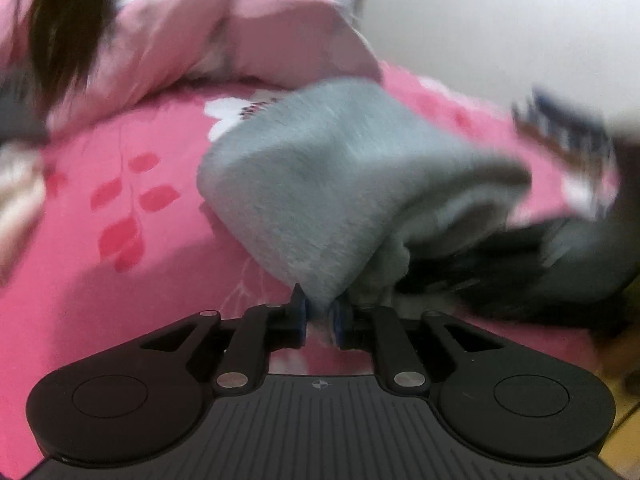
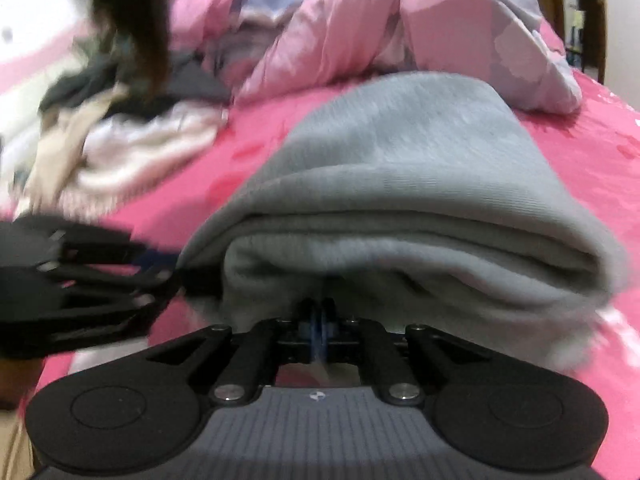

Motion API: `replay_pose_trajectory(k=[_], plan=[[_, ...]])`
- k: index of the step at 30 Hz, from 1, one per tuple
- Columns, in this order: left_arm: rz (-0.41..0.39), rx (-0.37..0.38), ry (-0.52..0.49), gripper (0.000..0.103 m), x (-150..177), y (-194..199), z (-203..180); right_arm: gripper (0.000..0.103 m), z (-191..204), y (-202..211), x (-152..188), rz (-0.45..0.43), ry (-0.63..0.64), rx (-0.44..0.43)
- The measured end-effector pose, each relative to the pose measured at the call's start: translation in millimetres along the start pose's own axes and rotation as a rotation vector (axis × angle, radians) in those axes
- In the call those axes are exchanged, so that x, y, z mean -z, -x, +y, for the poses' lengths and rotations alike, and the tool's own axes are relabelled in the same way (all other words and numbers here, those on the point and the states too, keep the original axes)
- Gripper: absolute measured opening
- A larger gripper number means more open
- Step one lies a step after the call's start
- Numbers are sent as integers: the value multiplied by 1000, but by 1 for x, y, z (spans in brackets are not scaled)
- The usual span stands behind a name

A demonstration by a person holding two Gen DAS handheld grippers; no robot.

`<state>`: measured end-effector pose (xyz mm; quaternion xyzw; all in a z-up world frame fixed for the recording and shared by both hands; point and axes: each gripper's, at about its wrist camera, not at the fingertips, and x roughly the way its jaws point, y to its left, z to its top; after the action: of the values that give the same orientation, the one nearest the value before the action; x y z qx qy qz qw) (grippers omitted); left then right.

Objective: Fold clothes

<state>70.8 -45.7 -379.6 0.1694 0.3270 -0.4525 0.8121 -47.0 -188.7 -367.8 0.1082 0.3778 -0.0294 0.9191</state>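
I have both grippers, left (image 1: 320, 316) and right (image 2: 319, 320), clamped on the near edge of the grey garment (image 2: 400, 184), which runs away from me over the pink bed (image 2: 592, 168), left gripper just beside the right.

Bed (image 2: 256, 148) with pink floral sheet. On it: grey folded garment (image 2: 400, 168) in the middle, rumpled pink quilt (image 2: 340, 20) at the far side, loose clothes pile (image 2: 120, 140) to the left
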Motion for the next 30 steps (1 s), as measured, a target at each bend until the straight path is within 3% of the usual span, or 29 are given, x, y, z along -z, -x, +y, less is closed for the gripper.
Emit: replay_pose_trajectory(k=[2,6,9,11,13,16,18,20,22,24,26,29,30], plan=[[17,31,51,18,-2,7,8,4,1,27,-6,27,51,12],[54,89,137,20,-15,32,21,4,-4,64,-43,-60,100,33],[16,95,203,21,-38,51,28,4,-5,66,-72,-150,121,46],[-31,94,218,25,-54,44,27,4,-8,60,-81,-180,120,66],[-44,93,217,25,-64,28,23,4,-13,49,-79,-168,119,103],[37,114,223,26,-51,-10,14,4,-31,26,-54,-85,110,147],[52,123,205,28,-35,-20,6,1,-44,1,-26,3,164,181],[26,99,138,28,-26,-20,-8,1,-46,-5,-4,-29,272,175],[30,80,134,32,-28,-18,-11,2,-34,-3,-7,-11,403,200],[38,67,143,32,-30,-18,-12,2,-33,6,-22,6,398,203],[46,58,156,33,-32,-18,-11,6,-43,18,-40,9,287,204],[54,43,165,35,-32,-17,-12,39,-82,33,-58,31,-29,176],[56,38,167,37,-33,-16,-12,41,-99,34,-59,48,-139,164]])
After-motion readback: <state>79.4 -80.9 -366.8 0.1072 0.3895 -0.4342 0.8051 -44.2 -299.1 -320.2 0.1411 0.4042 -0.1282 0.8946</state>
